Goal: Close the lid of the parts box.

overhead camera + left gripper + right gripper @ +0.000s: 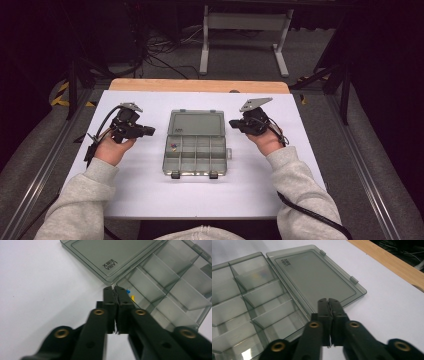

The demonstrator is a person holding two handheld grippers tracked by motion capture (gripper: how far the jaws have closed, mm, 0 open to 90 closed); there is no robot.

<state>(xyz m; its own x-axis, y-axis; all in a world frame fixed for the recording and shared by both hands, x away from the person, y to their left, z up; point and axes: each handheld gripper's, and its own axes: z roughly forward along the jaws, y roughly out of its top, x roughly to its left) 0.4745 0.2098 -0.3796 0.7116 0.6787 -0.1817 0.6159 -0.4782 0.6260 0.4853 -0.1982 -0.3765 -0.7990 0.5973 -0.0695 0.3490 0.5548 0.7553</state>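
The clear plastic box [195,149] lies wide open in the middle of the white table [150,190], lid [196,122] flat on the far side, so its compartments sit exposed and easy to reach. The left gripper [150,131] hovers just left of it and the right gripper [233,123] just right, both pointing inward. Each has its jaws pressed together, holding nothing.

Both grey-sleeved forearms reach forward, well apart, each hand gripping its tool: the left gripper [149,131] points right with its fingers [110,302] pressed together, and the right gripper [233,123] points left, likewise closed.
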